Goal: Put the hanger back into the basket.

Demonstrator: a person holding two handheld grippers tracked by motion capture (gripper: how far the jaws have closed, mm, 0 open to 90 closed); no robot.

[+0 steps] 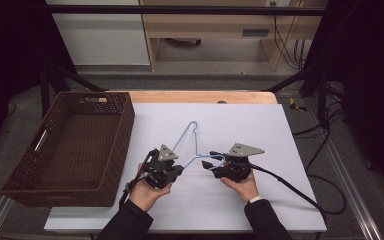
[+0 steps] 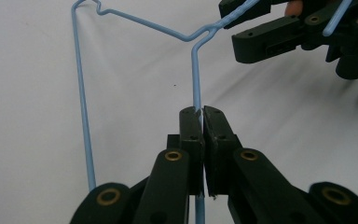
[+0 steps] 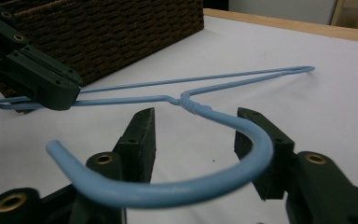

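A light blue wire hanger [image 1: 190, 137] lies low over the white table sheet [image 1: 250, 120], between both grippers. My left gripper [image 1: 179, 170] is shut on one straight run of the hanger's wire; in the left gripper view the wire [image 2: 196, 74] runs out from between its closed pads [image 2: 200, 113]. My right gripper [image 1: 211, 161] is at the hook end. In the right gripper view its jaws stand apart [image 3: 196, 116], and the curved hook [image 3: 177, 189] arches across in front of them without either pad pressing on it. The left gripper's jaw tip [image 3: 51, 86] shows there, clamped on the wire.
A dark brown woven basket [image 1: 125, 130] stands at the table's left side, close beside my left hand. Black cables trail off the table to the right [image 1: 300, 192]. The white sheet stretches bare beyond the hanger toward the wooden far edge [image 1: 205, 96].
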